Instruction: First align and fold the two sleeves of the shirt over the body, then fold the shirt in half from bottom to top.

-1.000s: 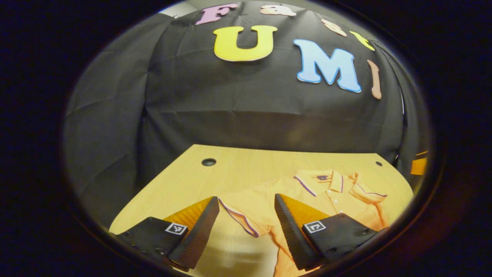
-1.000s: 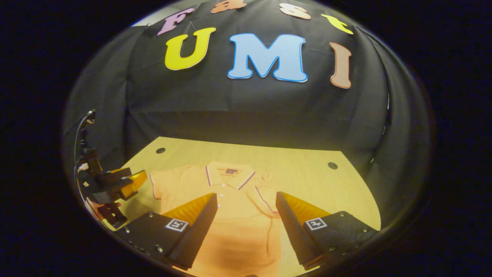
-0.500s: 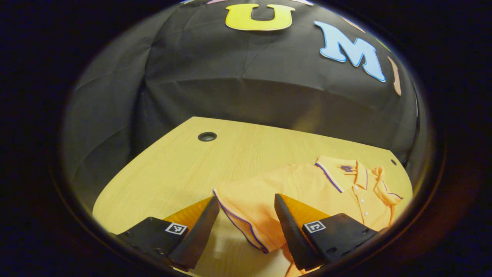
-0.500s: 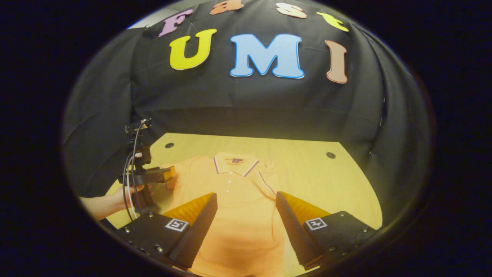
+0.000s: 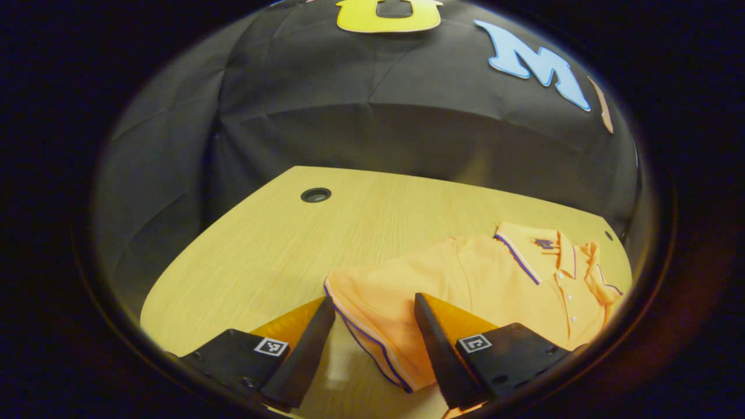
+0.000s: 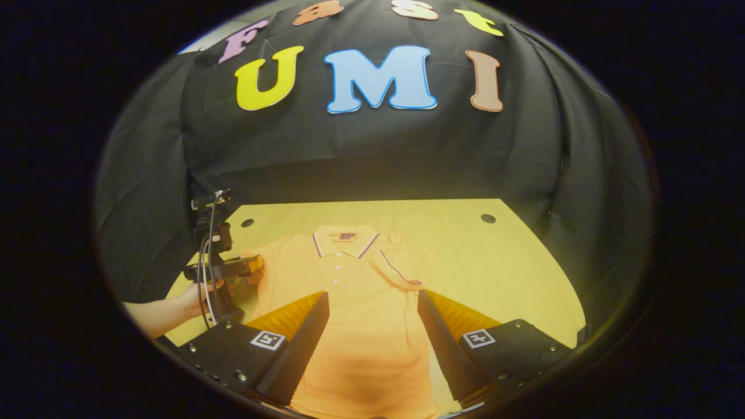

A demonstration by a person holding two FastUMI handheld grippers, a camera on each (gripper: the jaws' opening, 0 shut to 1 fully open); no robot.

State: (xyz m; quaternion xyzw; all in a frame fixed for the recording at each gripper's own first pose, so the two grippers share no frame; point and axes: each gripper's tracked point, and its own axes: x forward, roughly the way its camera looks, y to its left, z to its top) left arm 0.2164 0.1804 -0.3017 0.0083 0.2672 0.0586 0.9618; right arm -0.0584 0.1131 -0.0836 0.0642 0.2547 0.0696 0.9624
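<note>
An orange polo shirt (image 6: 355, 302) with a purple-striped collar lies face up on the wooden table (image 6: 483, 262). Its right-hand sleeve (image 6: 398, 270) lies folded inward beside the collar. In the left gripper view the other sleeve (image 5: 378, 314), edged with a purple stripe, lies spread on the table between the fingers of my left gripper (image 5: 372, 302), which is open around it. The right gripper view shows that left gripper (image 6: 253, 267) low at the shirt's left side, held by a hand (image 6: 195, 294). My right gripper (image 6: 372, 297) hovers open over the shirt's body.
The pale wooden table (image 5: 262, 250) has round cable holes at its far corners (image 5: 316, 195) (image 6: 488, 218). Black cloth walls close in behind and at both sides. Bare tabletop lies left of the sleeve and right of the shirt.
My left gripper has dropped and moved in on the left sleeve, so the cuff now lies between its open fingers. The right gripper has shifted only slightly above the shirt's body.
</note>
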